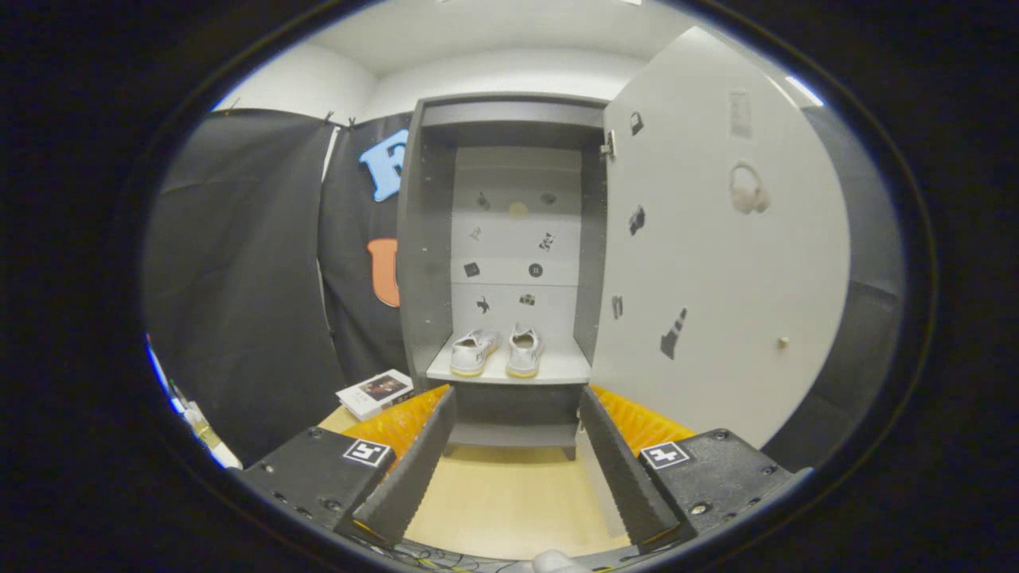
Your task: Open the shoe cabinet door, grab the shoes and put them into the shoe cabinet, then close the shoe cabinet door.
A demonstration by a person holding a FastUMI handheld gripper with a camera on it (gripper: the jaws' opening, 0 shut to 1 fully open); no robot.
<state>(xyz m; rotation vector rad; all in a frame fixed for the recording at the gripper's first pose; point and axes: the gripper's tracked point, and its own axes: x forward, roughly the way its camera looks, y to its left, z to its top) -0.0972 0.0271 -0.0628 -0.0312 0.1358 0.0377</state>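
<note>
Shoes [496,351] beyond the empty, parted hand-held gripper [517,398]

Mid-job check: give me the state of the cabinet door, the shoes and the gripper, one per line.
Door: swung open.
Shoes: side by side on the cabinet shelf, heels facing out.
Gripper: open, fingers spread wide, nothing between them, shoes beyond them.
</note>
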